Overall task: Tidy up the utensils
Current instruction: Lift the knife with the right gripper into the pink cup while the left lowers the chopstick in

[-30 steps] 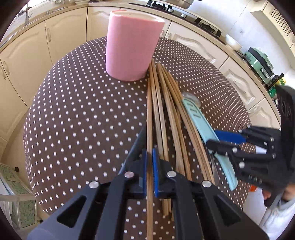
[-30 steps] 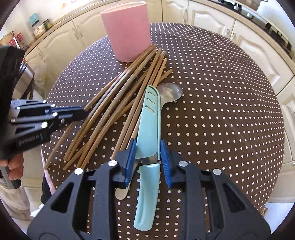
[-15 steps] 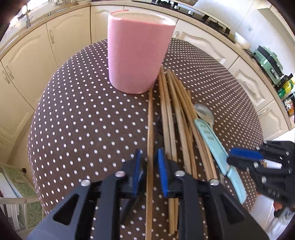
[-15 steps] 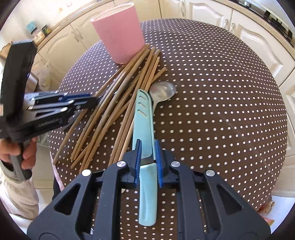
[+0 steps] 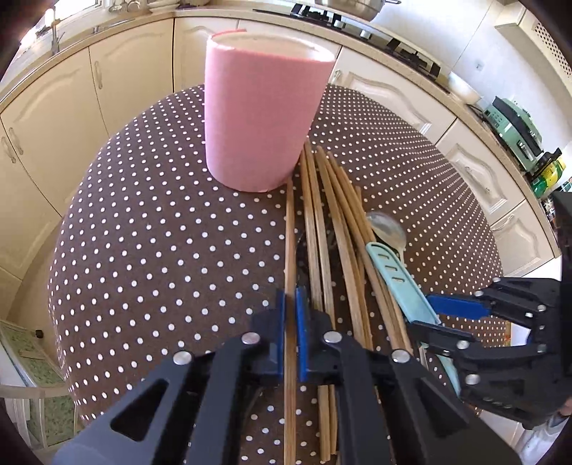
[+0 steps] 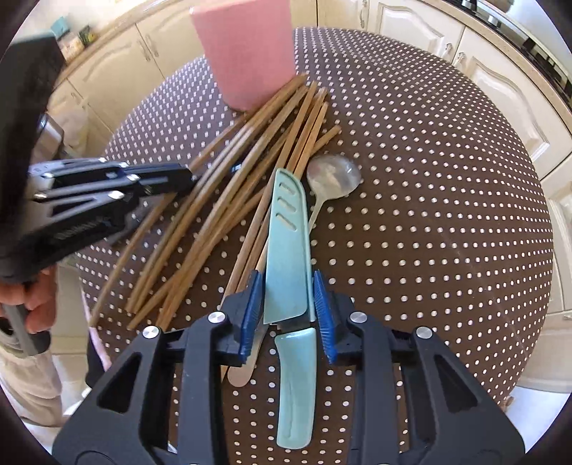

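Observation:
A pink cylindrical holder (image 5: pixel 264 118) stands upright on the brown polka-dot table (image 5: pixel 150 229); it also shows in the right wrist view (image 6: pixel 246 46). Several wooden chopsticks (image 6: pixel 228 200) lie fanned in front of it. My left gripper (image 5: pixel 290 304) is shut on one chopstick (image 5: pixel 290 229) at the left of the bundle. A light-blue sheathed knife (image 6: pixel 287 250) lies beside a metal spoon (image 6: pixel 332 175). My right gripper (image 6: pixel 286 297) is open with its jaws astride the knife near where the sheath meets the handle.
Cream kitchen cabinets (image 5: pixel 71 107) curve around the table. A hob sits on the counter at the back (image 5: pixel 357 32). A green appliance (image 5: pixel 511 125) stands at the far right. A chair (image 5: pixel 32 393) stands low at the left.
My left gripper closed on the one chopstick and moved nearer the pink holder. My right gripper, narrowed around the knife half a second ago, has opened wider again.

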A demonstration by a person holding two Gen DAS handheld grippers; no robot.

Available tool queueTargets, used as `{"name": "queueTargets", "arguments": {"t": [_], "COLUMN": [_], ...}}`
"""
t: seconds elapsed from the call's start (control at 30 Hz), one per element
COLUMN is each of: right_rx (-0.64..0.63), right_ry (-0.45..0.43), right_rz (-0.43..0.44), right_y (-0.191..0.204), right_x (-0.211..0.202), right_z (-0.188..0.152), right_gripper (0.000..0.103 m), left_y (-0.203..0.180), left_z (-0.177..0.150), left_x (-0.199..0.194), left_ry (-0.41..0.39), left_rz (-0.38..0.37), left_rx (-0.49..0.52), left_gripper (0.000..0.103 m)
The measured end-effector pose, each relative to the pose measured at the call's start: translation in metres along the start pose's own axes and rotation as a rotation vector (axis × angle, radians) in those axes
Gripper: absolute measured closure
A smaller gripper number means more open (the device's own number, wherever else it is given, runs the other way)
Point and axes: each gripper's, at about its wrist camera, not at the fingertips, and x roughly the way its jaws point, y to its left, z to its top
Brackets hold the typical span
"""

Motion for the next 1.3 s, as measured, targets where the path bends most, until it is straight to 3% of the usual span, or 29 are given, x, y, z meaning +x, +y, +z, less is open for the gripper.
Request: {"name": "queueTargets", "arguments": {"t": [0.17,0.3,0.47,0.6,0.8,1.1,1.3], "right_rx": [-0.027,-0.010,0.032,0.054,0.073,0.080,0.076], "right_ry": [-0.017,-0.053,-0.153,-0.261,-0.402,-0.581,-0.658], "right_rz": [-0.063,-0.060,-0.015,0.047,0.126,0.169,0.183], "right_y": [0.007,0.000,-0.012,-0.015,-0.021,-0.025,-0.021], "right_x": [0.003,-0.011,-0.043,-0.075,-0.120,-0.173,-0.179], "right_z": [0.002,-0.013,-0.028,-0.031,-0.014,0.048,0.096], "right_gripper": [0.076,0.076,0.076,0.076,0.076,0.076,0.076], "left_y": [0.009,0.005,-0.006,-0.022,-0.028,-0.016,-0.008], "left_z": [-0.016,-0.024,-0.036,-0.037,-0.019,0.032,0.069], "left_x": [-0.022,-0.042,-0.074,-0.095,-0.114,-0.145,-0.152], "left_ry": [-0.060,-0.122,-0.247,-0.379,-0.533,-0.857,-1.040], "left_rz": [-0.035,-0.087,-0.181,-0.212,-0.263,-0.230,-0.119], "left_rx": [-0.003,0.001,0.040,0.088,0.100,0.064,0.029], "left_gripper": [0.097,0.097,0.097,0.097,0.097,0.097,0.097]}}
